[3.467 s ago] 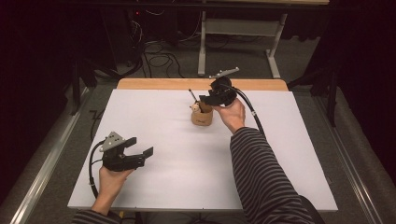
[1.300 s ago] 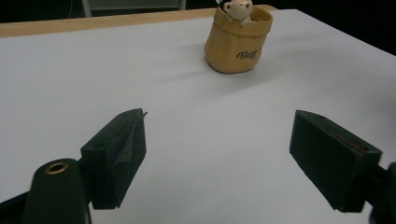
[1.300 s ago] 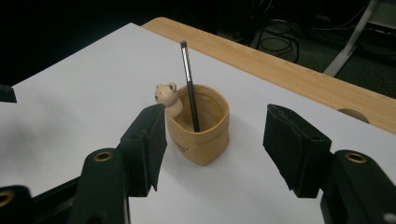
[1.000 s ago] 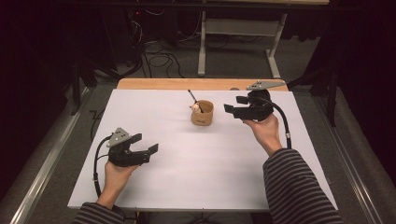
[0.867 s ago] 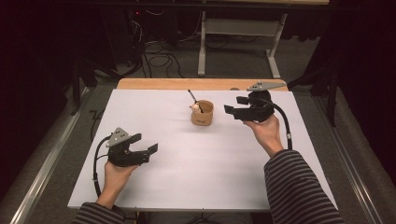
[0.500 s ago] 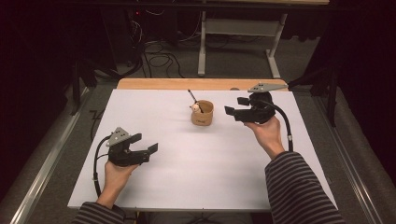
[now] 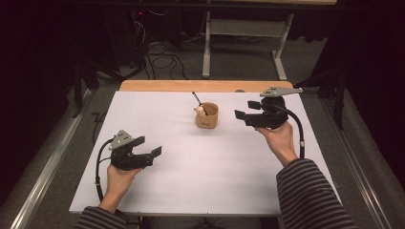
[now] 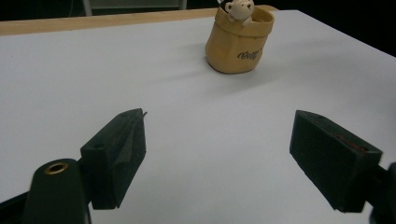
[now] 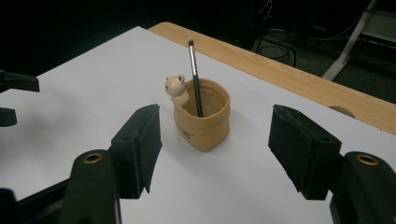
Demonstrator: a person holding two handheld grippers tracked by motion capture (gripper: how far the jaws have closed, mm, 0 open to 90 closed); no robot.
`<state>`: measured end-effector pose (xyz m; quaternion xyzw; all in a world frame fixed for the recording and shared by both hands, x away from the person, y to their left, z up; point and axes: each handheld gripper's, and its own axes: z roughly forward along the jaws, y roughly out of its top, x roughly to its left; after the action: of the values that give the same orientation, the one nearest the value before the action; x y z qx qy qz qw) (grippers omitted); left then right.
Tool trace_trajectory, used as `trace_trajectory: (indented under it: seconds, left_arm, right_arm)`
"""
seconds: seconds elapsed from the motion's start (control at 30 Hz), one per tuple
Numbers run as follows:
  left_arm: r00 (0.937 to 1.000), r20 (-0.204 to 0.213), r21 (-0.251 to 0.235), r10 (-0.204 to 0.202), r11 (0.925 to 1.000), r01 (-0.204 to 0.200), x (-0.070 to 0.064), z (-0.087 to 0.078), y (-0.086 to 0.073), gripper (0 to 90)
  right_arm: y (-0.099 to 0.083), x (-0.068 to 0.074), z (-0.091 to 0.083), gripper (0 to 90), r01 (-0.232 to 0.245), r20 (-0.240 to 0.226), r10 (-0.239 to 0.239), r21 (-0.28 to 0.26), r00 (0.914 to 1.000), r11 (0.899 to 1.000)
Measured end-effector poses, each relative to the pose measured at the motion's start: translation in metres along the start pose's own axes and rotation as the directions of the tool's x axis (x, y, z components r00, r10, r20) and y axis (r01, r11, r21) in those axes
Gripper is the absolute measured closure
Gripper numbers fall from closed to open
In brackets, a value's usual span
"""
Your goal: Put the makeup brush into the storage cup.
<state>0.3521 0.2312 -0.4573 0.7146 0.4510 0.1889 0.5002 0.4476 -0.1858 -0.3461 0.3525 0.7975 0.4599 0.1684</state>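
Your right hand-held gripper (image 7: 244, 116) near the counter's far right corner, jaws wide apart and empty, aimed at the tan pot (image 7: 207, 115) near the far edge's middle, brush (image 9: 194, 74) upright inside, your left hand-held gripper (image 7: 149, 151) equally open, empty, toward the near left corner of the counter (image 7: 229, 176).

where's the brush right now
The brush stands tilted inside the tan pot at the table's far middle, beside its little bear figure, just left of the open right gripper.

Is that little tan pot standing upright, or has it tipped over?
Upright. The tan pot sits on its base on the white table, mouth up, with a brush standing inside.
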Motion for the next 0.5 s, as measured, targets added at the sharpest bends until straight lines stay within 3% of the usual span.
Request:
trace_trajectory:
  seconds: [0.5]
  left_arm:
    - [1.0,0.002,-0.006,0.001,1.0,-0.001,0.001,0.004,0.002,19.1]
  right_arm:
    - [-0.005,0.001,-0.014,36.2,0.001,0.0,-0.001,-0.016,1.0,1.0]
